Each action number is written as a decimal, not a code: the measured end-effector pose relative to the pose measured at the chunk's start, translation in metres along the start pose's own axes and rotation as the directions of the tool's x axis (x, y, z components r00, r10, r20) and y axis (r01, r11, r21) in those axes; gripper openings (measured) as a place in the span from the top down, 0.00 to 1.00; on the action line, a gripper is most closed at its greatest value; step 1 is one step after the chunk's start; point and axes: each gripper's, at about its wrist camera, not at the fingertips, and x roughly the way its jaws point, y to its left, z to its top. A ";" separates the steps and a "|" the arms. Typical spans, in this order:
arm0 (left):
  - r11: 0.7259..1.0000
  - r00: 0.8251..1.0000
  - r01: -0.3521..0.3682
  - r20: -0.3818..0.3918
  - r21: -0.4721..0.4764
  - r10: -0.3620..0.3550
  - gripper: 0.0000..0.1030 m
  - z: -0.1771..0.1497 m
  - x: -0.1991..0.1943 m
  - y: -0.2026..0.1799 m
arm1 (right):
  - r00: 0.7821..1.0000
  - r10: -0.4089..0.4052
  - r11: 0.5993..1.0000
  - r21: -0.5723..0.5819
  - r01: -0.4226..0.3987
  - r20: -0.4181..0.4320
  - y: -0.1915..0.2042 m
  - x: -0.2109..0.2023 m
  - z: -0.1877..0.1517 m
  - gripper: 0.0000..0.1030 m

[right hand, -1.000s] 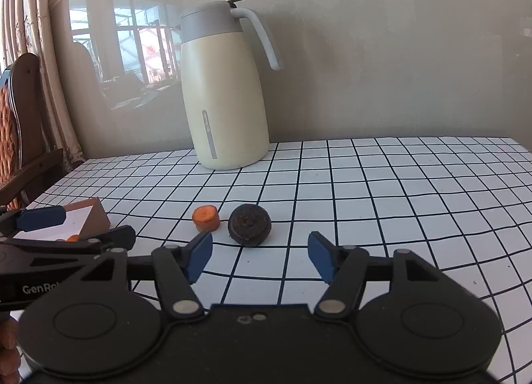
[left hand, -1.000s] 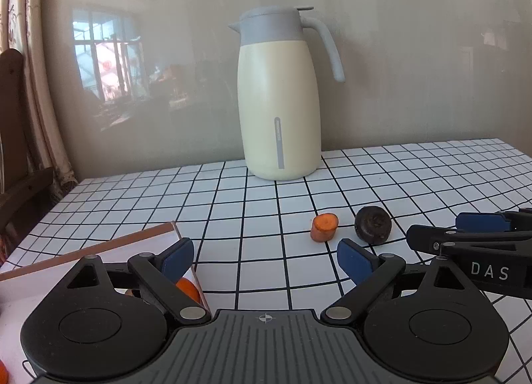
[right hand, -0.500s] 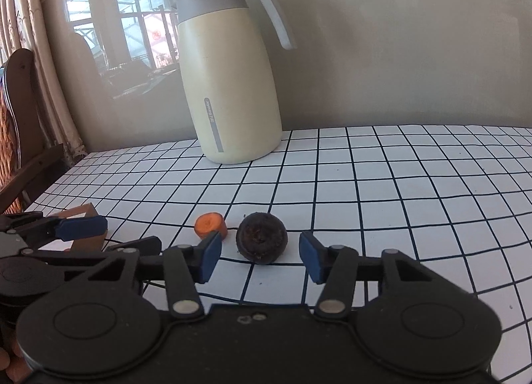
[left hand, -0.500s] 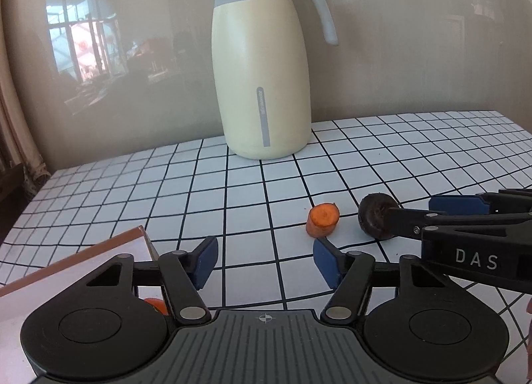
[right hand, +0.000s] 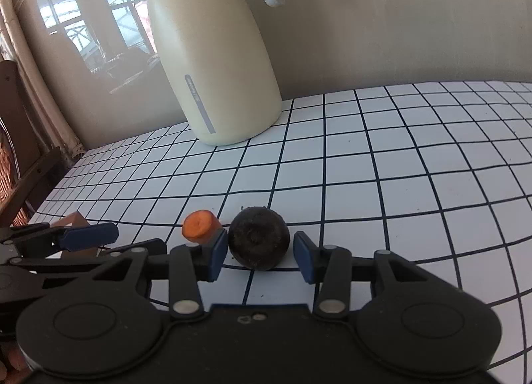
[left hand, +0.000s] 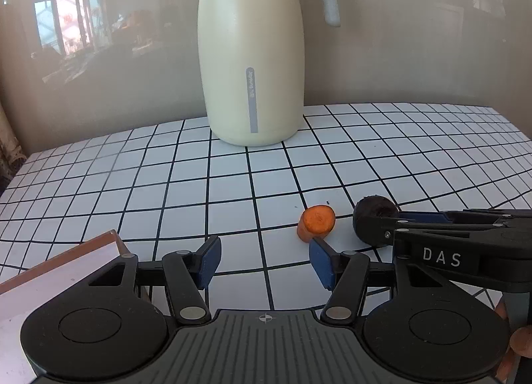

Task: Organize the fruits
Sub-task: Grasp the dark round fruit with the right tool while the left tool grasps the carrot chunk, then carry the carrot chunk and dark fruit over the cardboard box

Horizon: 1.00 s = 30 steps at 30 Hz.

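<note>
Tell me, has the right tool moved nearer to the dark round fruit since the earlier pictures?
Yes. The right tool has advanced toward the jug; the dark round fruit now sits between its closing fingers.

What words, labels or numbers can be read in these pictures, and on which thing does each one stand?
"DAS": white letters on the side of the right gripper, seen from the left wrist view.
Small vertical print on the grey strip of the cream jug: too small and blurred to read in either view.
No readable text shows on the left gripper, the checked tablecloth, the carrot piece or the dark round fruit.
</note>
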 end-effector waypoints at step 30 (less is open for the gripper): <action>0.999 0.998 0.015 0.066 -0.036 -0.012 0.73 -0.001 0.036 -0.047 | 0.993 -0.110 0.994 -0.003 0.110 0.033 -0.034 -0.021 -0.001 0.68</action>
